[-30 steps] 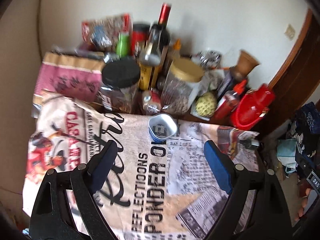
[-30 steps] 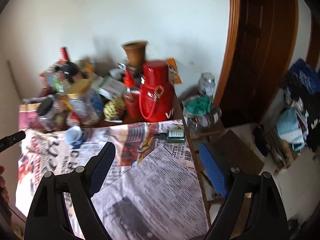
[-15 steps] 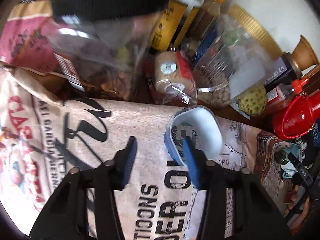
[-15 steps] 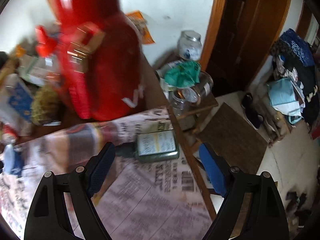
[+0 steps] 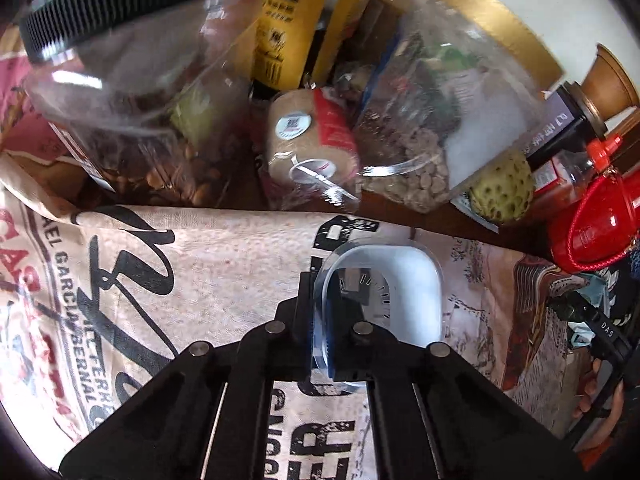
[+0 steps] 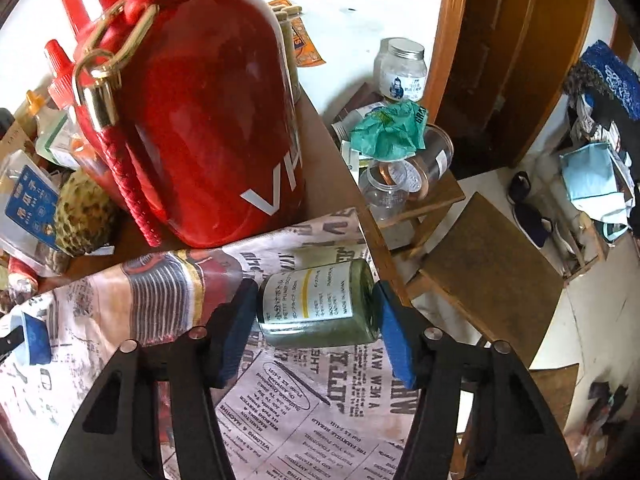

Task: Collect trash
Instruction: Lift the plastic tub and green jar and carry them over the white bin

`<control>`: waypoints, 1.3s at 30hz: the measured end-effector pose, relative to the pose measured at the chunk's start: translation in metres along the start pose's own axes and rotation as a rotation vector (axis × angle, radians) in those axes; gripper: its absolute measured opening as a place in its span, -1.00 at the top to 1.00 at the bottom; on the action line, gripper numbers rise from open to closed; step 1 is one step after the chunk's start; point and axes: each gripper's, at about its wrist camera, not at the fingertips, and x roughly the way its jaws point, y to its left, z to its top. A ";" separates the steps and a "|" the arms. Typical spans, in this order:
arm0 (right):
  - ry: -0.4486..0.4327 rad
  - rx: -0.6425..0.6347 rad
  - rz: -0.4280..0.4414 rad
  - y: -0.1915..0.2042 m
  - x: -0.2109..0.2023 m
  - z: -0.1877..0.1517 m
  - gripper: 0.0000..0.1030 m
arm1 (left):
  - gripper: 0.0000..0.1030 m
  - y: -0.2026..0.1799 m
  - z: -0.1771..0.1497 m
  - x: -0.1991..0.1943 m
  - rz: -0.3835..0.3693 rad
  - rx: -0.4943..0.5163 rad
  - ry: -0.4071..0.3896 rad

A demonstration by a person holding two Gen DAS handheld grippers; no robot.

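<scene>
My left gripper (image 5: pixel 322 320) is shut on the near wall of a small blue and white plastic cup (image 5: pixel 404 280) that stands on the newspaper (image 5: pixel 224 264). The cup (image 6: pixel 34 334) also shows at the left edge of the right wrist view. A small green glass bottle (image 6: pixel 320 304) with a white label lies on its side on the newspaper near the table's right edge. My right gripper (image 6: pixel 316 312) is around it, its blue pads on either end of the bottle, touching or nearly touching it.
A big red flask (image 6: pixel 200 112) stands just behind the bottle. Jars (image 5: pixel 132 92), a yellow bottle (image 5: pixel 288 28), a wrapped roll (image 5: pixel 312 148) and a green fruit (image 5: pixel 502 192) crowd the table's back. A low stool with jars (image 6: pixel 404 176) and floor clutter lie to the right.
My left gripper moved forward and closed on the cup's wall. My right gripper moved in and down to the green bottle and narrowed around it.
</scene>
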 end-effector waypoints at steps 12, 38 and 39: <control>-0.144 -0.086 0.159 -0.007 -0.110 -0.011 -0.06 | 0.94 -0.056 -0.030 -0.109 0.027 0.086 -0.167; -0.497 -0.351 0.448 -0.015 -0.351 -0.142 -0.07 | 0.94 -0.130 -0.248 -0.383 -0.068 0.180 -0.575; -0.493 -0.349 0.448 -0.015 -0.355 -0.151 -0.07 | 0.94 -0.127 -0.256 -0.388 -0.078 0.185 -0.578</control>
